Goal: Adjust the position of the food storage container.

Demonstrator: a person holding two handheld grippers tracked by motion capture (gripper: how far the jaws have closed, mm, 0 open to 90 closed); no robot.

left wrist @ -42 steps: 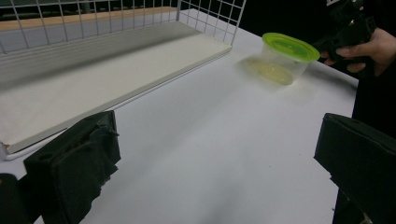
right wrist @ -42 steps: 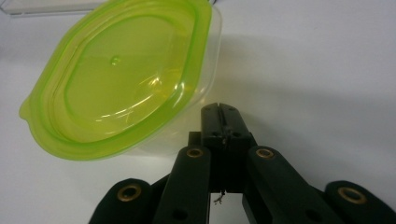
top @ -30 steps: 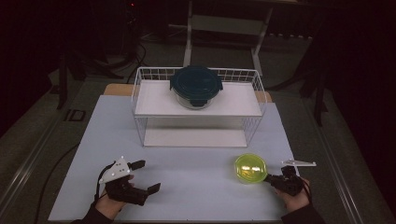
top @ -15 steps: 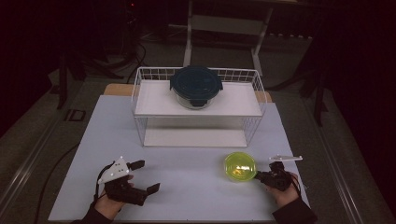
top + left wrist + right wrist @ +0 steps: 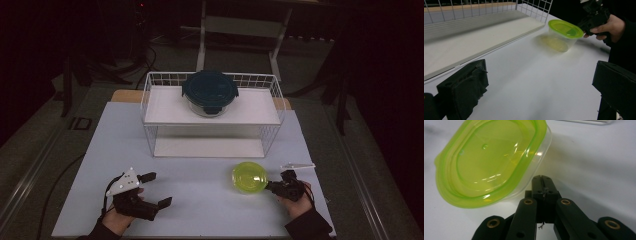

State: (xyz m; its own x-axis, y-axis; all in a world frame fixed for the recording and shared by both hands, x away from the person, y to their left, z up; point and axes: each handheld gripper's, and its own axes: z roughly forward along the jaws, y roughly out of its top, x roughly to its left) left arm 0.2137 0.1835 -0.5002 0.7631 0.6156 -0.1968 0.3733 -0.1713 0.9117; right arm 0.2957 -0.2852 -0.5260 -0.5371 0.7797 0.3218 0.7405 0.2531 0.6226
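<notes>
Two grippers sit low in the high view, and the green-lidded container (image 5: 249, 177) rests on the white worktop (image 5: 200, 200) right of centre, below the wire rack (image 5: 212, 115). The right gripper (image 5: 272, 186) has its jaws pressed together, their tips against the container's right side; in the right gripper view the container (image 5: 491, 160) fills the upper left, just above the closed jaw tips. The left gripper (image 5: 152, 189), at the lower left, has its jaws spread, well apart from the container (image 5: 564, 33).

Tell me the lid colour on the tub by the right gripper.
Bright yellow-green lid on a clear tub; right gripper view shows it best.
</notes>
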